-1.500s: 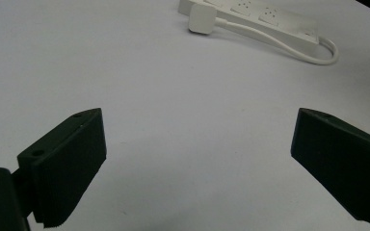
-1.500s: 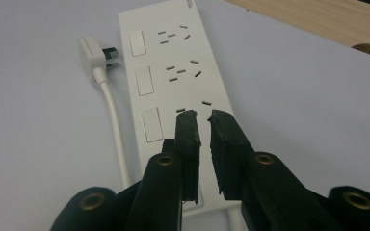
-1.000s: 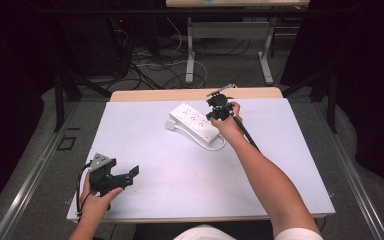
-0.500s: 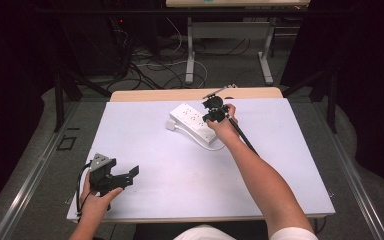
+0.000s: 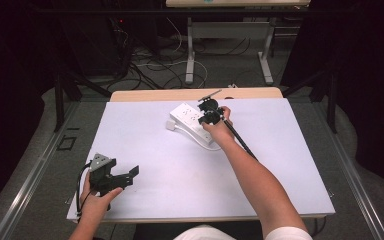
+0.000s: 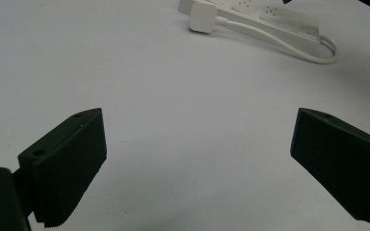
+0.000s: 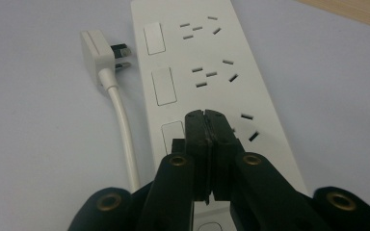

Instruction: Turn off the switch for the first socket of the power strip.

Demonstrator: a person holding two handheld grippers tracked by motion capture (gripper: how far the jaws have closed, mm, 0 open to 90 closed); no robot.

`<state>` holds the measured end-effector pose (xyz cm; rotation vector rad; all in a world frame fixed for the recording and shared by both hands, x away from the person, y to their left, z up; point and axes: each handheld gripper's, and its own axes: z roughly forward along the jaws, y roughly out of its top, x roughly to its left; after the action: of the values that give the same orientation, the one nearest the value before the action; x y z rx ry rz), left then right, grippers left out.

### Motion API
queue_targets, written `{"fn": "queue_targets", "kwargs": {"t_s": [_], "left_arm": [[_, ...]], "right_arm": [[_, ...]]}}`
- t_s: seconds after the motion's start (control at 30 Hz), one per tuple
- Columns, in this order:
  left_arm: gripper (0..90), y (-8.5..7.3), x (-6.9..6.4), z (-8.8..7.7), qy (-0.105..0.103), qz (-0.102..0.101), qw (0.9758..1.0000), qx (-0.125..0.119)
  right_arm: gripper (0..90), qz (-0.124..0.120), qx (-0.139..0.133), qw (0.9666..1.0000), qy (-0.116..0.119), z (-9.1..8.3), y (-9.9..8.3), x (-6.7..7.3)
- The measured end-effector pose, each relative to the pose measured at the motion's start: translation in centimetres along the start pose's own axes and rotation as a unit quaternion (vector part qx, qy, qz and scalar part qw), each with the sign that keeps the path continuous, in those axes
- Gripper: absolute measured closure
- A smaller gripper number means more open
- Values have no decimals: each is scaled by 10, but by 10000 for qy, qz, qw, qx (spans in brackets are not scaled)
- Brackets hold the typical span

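Observation:
A white power strip lies on the far middle of the white table, its cable looped beside it and its white plug lying loose at the left end. My right gripper hovers over the strip. In the right gripper view its jaws are pressed together with nothing between them, the tips just above the strip by the third switch and socket. The plug lies to the left. My left gripper rests near the front left, open and empty, pointing toward the strip.
The white table top stretches wide to the right and front of the strip. A wooden edge runs along its far side. Beyond it are desk legs and cables on the floor.
My right gripper has shifted a little left and lower over the power strip, jaws still shut. The left gripper has stayed where it was.

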<state>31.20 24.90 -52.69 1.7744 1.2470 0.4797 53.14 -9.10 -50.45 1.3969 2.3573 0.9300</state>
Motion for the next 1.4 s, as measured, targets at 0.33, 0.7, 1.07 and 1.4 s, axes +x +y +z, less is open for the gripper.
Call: {"fn": "queue_targets", "kwargs": {"t_s": [0.33,0.7,1.07,1.4], "left_arm": [[55,0,0,0,8,6,10000,-25],[56,0,1,0,2,28,10000,-3],[56,0,1,0,-6,38,10000,1],[57,0,0,0,-25,5,10000,19]], "right_arm": [[893,-2,-3,10000,34,7,0,7],[892,-84,-4,9999,86,16,-1,10],[870,-27,-135,9998,122,26,-3,14],[892,-107,-118,9998,136,28,-4,15]]}}
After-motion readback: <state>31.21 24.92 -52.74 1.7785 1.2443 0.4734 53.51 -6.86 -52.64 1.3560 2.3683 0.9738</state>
